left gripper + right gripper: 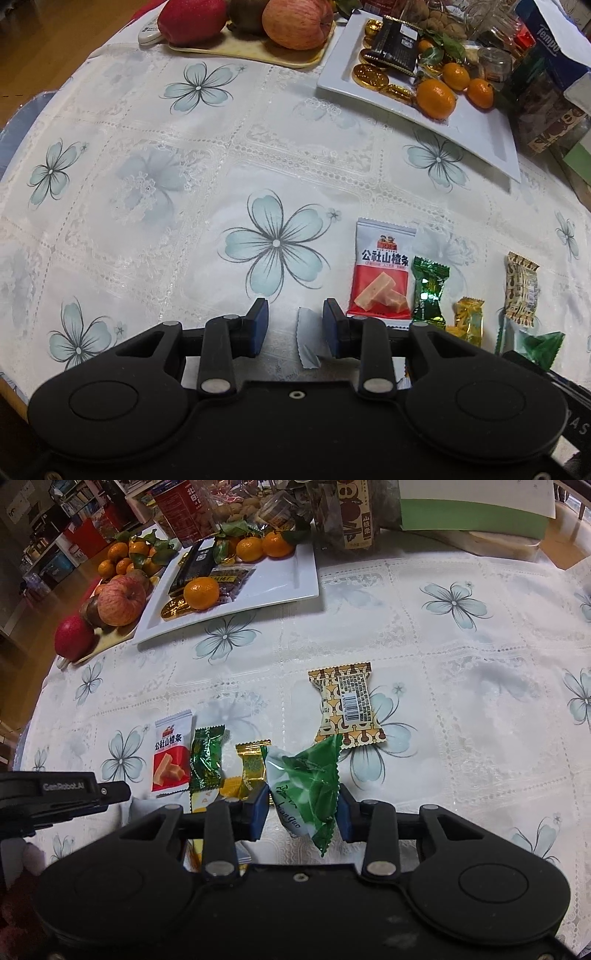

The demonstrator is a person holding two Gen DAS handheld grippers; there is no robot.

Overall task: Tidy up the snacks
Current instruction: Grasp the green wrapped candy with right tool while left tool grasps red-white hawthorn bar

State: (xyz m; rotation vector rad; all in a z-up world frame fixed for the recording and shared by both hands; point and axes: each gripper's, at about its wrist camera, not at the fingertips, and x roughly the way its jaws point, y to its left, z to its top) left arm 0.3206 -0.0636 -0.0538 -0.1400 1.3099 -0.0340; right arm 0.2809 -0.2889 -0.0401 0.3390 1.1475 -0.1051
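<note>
One green-and-white packet (304,794) sits between the blue pads of the right tool (303,808), at 6 o'clock in the right wrist view.
The pads appear clenched on its crinkly film: light, soft, slippery, probably best pinched mid-body rather than by the serrated ends. At its 9 o'clock a row lies on the table (461,738): gold candy (253,771), green candy (207,760), red-and-white bar packet (171,755); a patterned packet (347,705) lies at 12 o'clock. Left tool (295,326) is released, a pale wrapper (308,339) loose between its pads.

Black claw (295,328) bodies (blue pads (261,325), silver rivets).
</note>
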